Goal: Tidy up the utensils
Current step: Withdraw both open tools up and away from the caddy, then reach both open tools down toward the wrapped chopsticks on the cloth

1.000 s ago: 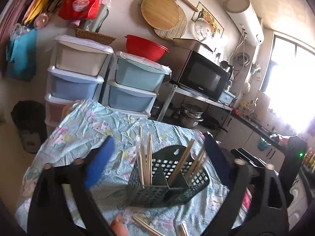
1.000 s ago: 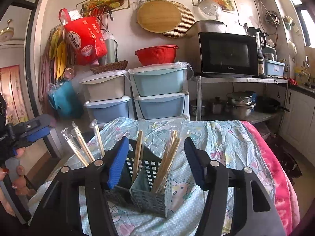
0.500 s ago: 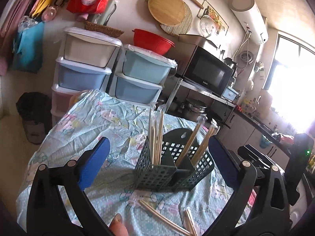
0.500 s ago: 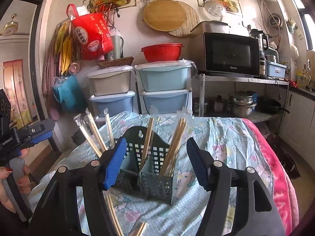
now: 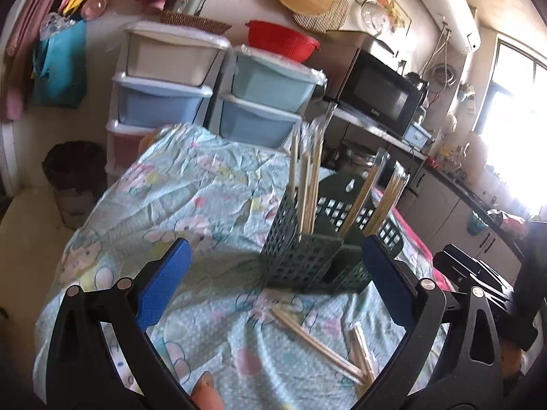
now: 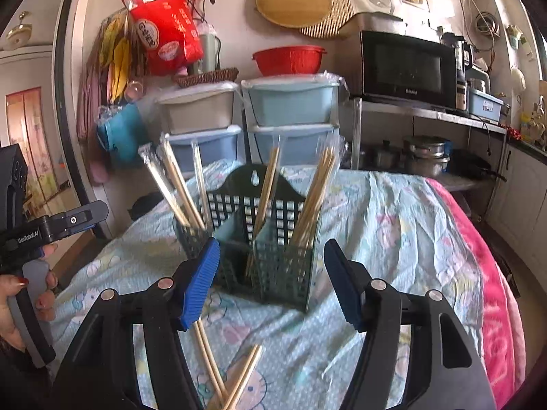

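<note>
A dark green perforated utensil holder [image 5: 318,256] stands on the table; it also shows in the right wrist view [image 6: 270,259]. Several wrapped wooden chopsticks [image 5: 307,188] stand upright in its compartments, as the right wrist view [image 6: 307,198] shows too. Loose wrapped chopstick pairs [image 5: 318,341] lie on the cloth in front of the holder, and they show in the right wrist view [image 6: 212,362] as well. My left gripper [image 5: 273,273] is open and empty, in front of the holder. My right gripper [image 6: 271,273] is open and empty, close before the holder.
The table wears a light blue floral cloth [image 5: 177,198] with a pink blanket [image 6: 485,273] at its right side. Stacked plastic drawers [image 5: 164,78] and a microwave [image 5: 379,92] stand behind. A black bin [image 5: 71,177] sits on the floor left.
Both grippers have drawn back and up from the holder, still open. Loose chopsticks on the cloth have come into view in front of the holder.
</note>
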`<state>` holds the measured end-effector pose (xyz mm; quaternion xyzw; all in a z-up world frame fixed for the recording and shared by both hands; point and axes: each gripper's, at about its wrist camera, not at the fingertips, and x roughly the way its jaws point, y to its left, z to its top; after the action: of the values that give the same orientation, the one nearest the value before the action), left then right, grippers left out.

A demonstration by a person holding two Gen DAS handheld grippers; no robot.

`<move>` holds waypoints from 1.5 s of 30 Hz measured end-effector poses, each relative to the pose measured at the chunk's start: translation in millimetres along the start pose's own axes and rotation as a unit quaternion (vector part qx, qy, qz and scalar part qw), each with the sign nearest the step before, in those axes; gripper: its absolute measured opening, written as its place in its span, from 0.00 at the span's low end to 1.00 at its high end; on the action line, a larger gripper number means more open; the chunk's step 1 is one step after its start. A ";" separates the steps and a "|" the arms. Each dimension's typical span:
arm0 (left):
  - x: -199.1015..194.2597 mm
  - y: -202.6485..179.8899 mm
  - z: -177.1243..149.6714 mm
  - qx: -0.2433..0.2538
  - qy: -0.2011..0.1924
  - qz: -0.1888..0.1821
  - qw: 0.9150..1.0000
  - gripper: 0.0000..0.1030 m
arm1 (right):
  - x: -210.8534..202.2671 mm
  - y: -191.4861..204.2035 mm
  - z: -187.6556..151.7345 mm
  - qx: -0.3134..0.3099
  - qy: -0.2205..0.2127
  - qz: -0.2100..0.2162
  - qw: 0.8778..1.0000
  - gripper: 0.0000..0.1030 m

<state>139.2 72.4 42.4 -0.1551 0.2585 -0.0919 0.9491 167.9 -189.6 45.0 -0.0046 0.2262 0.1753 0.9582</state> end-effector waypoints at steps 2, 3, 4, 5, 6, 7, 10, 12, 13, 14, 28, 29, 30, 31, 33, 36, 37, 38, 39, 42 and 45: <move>2.9 1.1 -4.9 0.001 0.009 0.004 1.000 0.90 | 3.0 1.6 -5.3 0.001 0.009 0.003 1.000 0.59; 4.3 2.0 -8.2 0.001 0.013 0.006 1.000 0.90 | 4.9 3.5 -8.6 0.001 0.015 0.004 1.000 0.59; 6.0 2.7 -11.5 0.002 0.018 0.006 1.000 0.90 | 6.5 4.7 -11.5 0.000 0.020 0.004 1.000 0.59; 8.1 3.1 -14.6 0.003 0.024 0.006 1.000 0.90 | 8.0 6.3 -14.2 -0.002 0.025 0.005 1.000 0.59; 10.0 3.3 -17.8 0.004 0.030 0.008 0.999 0.90 | 9.7 8.0 -17.7 -0.004 0.031 0.006 0.999 0.59; 12.0 3.3 -19.4 0.004 0.035 0.009 0.999 0.90 | 10.9 9.3 -19.8 -0.005 0.035 0.007 0.999 0.59; 17.8 3.5 -26.7 0.007 0.052 0.008 0.999 0.90 | 16.5 13.8 -29.2 -0.011 0.053 0.008 0.999 0.59; 21.6 4.1 -31.7 0.005 0.065 0.004 0.998 0.90 | 21.3 17.2 -35.9 -0.013 0.068 0.011 0.998 0.59; 23.5 3.6 -33.8 0.004 0.070 0.004 0.998 0.90 | 22.9 18.4 -39.1 -0.012 0.073 0.010 0.997 0.59; 25.6 3.8 -35.7 0.003 0.075 0.003 0.997 0.90 | 24.5 19.5 -42.5 -0.011 0.079 0.012 0.997 0.59; 60.2 3.4 -64.6 -0.025 0.171 -0.040 0.984 0.62 | 44.7 25.5 -69.8 -0.009 0.141 0.026 0.990 0.48; 63.5 3.8 -66.3 -0.030 0.179 -0.048 0.982 0.56 | 45.8 25.0 -70.5 -0.007 0.144 0.026 0.989 0.48; 67.7 4.0 -69.1 -0.035 0.189 -0.054 0.980 0.55 | 47.8 24.1 -71.7 -0.006 0.149 0.025 0.989 0.47; 71.5 3.7 -70.9 -0.036 0.197 -0.059 0.978 0.52 | 48.2 24.1 -72.8 -0.005 0.151 0.026 0.988 0.46; 79.8 1.6 -73.5 -0.037 0.211 -0.062 0.975 0.49 | 51.4 22.6 -73.5 0.000 0.160 0.026 0.987 0.45; 91.7 0.8 -75.3 -0.048 0.229 -0.071 0.970 0.49 | 59.2 21.3 -77.0 0.007 0.176 0.030 0.984 0.42; 97.5 0.9 -75.9 -0.052 0.236 -0.072 0.968 0.49 | 61.9 21.2 -77.8 0.009 0.180 0.030 0.983 0.41; 103.1 1.1 -76.2 -0.055 0.240 -0.071 0.967 0.48 | 64.5 20.8 -78.7 0.010 0.185 0.032 0.982 0.41; 106.9 0.7 -74.7 -0.057 0.243 -0.070 0.966 0.47 | 66.4 20.4 -79.6 0.012 0.189 0.033 0.981 0.41; 115.5 0.6 -72.4 -0.059 0.245 -0.063 0.966 0.47 | 73.0 18.3 -81.8 0.017 0.200 0.033 0.979 0.40; 122.3 -0.5 -69.5 -0.057 0.243 -0.059 0.967 0.47 | 79.5 14.8 -82.0 0.026 0.209 0.036 0.977 0.39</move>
<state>206.9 23.7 -70.8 -0.1966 0.4762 -0.1677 0.8405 194.0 -156.3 -62.2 -0.0085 0.4262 0.1991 0.8824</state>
